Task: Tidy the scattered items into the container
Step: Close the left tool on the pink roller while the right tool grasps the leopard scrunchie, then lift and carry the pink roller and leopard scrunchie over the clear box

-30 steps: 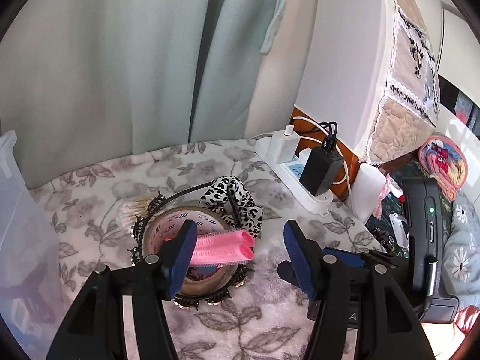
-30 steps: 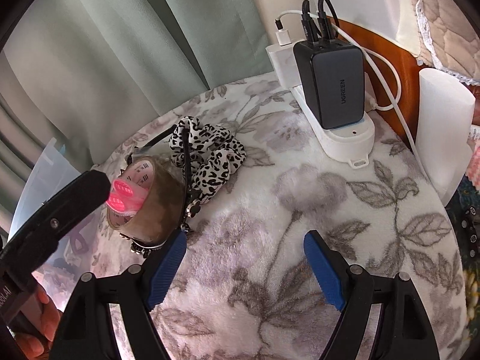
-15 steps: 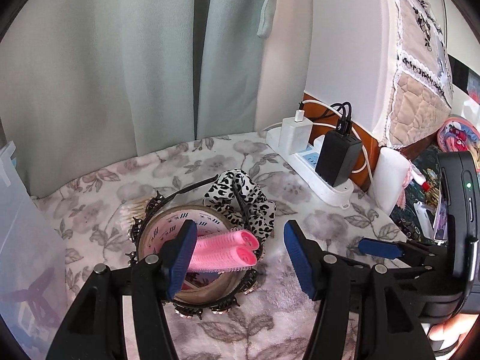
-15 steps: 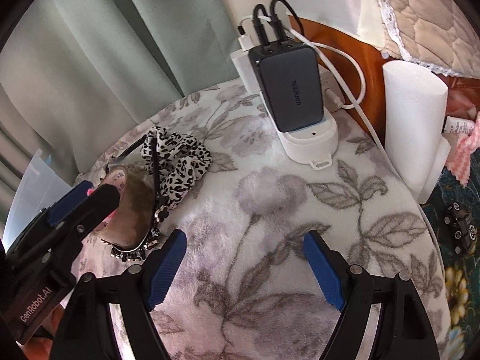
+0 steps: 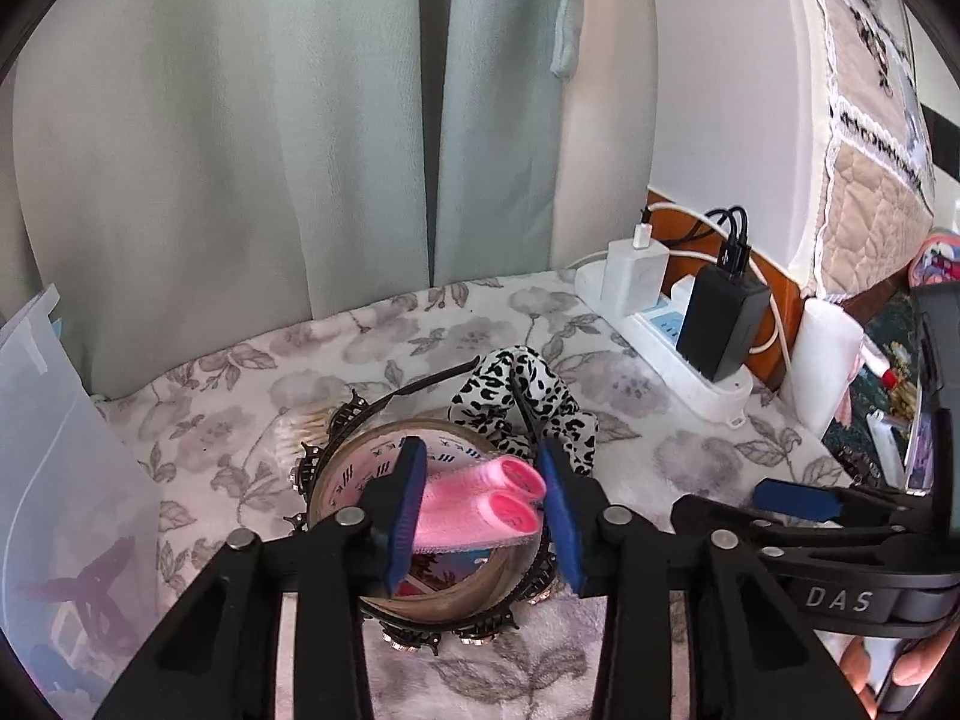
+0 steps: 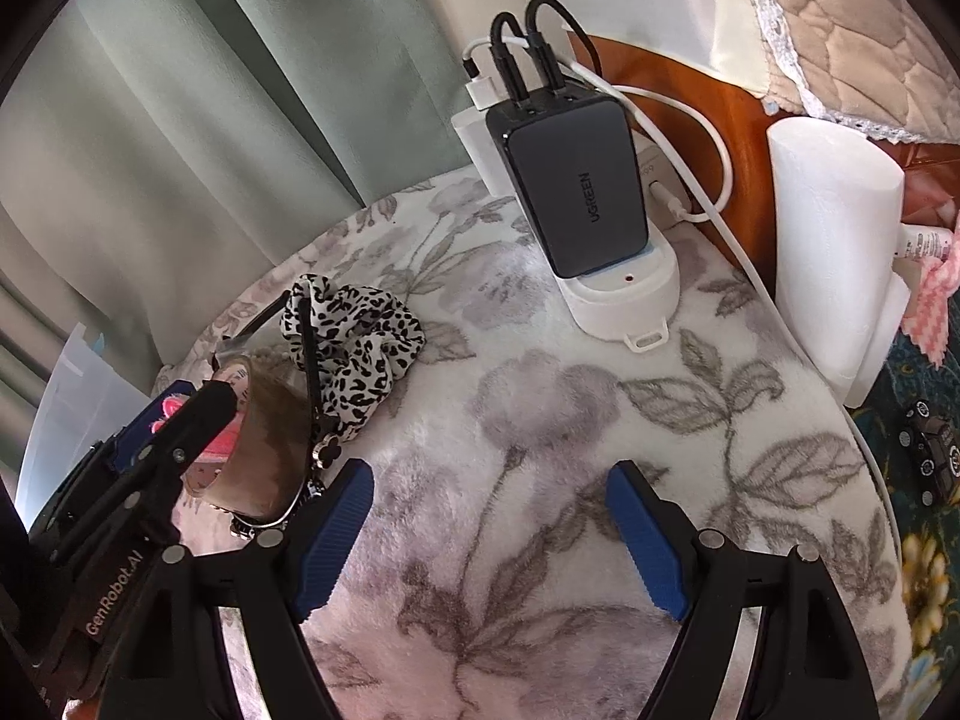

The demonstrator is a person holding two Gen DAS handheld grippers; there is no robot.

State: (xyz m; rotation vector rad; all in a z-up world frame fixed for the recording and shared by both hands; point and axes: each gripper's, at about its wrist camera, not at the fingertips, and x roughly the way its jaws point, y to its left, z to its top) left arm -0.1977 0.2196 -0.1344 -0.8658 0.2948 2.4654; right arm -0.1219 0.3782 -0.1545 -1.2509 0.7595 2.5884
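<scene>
Two pink hair rollers (image 5: 480,507) lie across the top of a brown tape roll (image 5: 354,471), and my left gripper (image 5: 480,468) is shut on them, one blue pad at each end. A studded black headband (image 5: 420,639) rings the tape. Just behind it sits a leopard-print scrunchie (image 5: 528,384). The translucent plastic container (image 5: 54,450) stands at the far left. My right gripper (image 6: 489,516) hangs open over the bare floral cloth (image 6: 540,420), right of the tape roll (image 6: 270,420) and scrunchie (image 6: 354,324), with nothing between its fingers.
A white power strip (image 6: 624,294) with a black charger (image 6: 576,204) and cables runs along the back right. A white cylinder (image 6: 834,252) stands at the table's right edge. Green curtains (image 5: 240,150) hang behind. Cotton swabs (image 5: 300,420) lie left of the tape.
My left gripper's fingers have come together from wide open onto the pink rollers. The right gripper has drifted right and nearer the power strip, still open.
</scene>
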